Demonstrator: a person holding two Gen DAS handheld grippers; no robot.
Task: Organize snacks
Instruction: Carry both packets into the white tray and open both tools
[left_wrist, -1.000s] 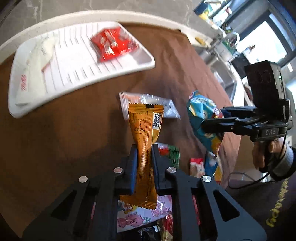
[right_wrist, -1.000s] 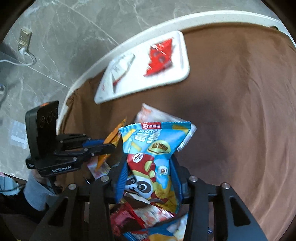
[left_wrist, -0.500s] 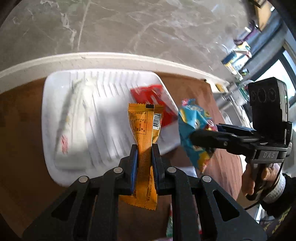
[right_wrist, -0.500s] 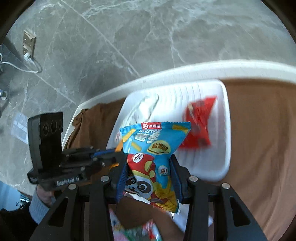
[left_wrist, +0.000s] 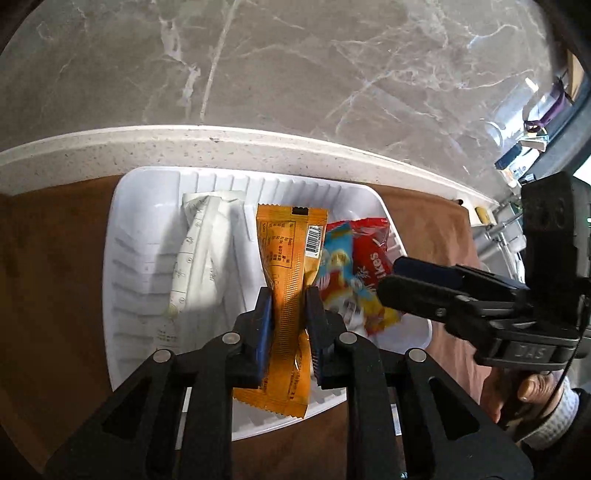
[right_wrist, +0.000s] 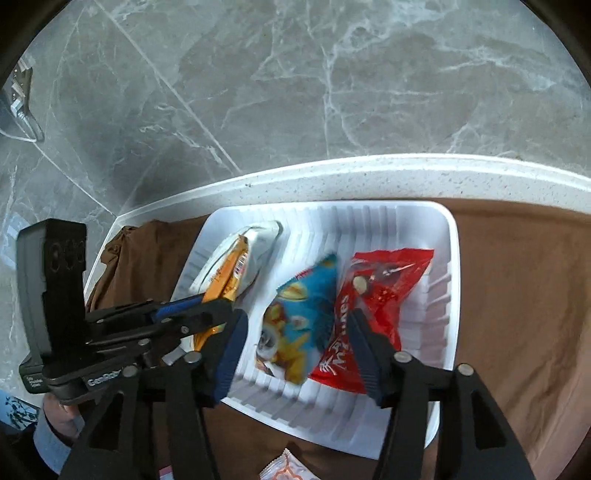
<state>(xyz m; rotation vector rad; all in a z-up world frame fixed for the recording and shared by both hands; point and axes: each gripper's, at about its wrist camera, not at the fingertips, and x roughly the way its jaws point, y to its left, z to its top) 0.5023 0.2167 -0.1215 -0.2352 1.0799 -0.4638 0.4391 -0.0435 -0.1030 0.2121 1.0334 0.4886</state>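
Over the white ribbed tray (left_wrist: 133, 206) on the brown cloth (left_wrist: 48, 258), at 12 o'clock from both cameras, hang the two tongs. At 6 o'clock in the left view, left gripper (left_wrist: 289, 314) pinching the orange wrapper (left_wrist: 286, 266) upright between its pads, jaws just beginning to part, with the white packet (left_wrist: 207, 243) at 10 o'clock of it lying flat in the tray. At 6 o'clock in the right view, right gripper (right_wrist: 295, 347) spreading, pads clear of the blurred blue chip bag (right_wrist: 299, 314) between them, which overlaps the red packet (right_wrist: 373, 295) at its 3 o'clock, inside the tray.
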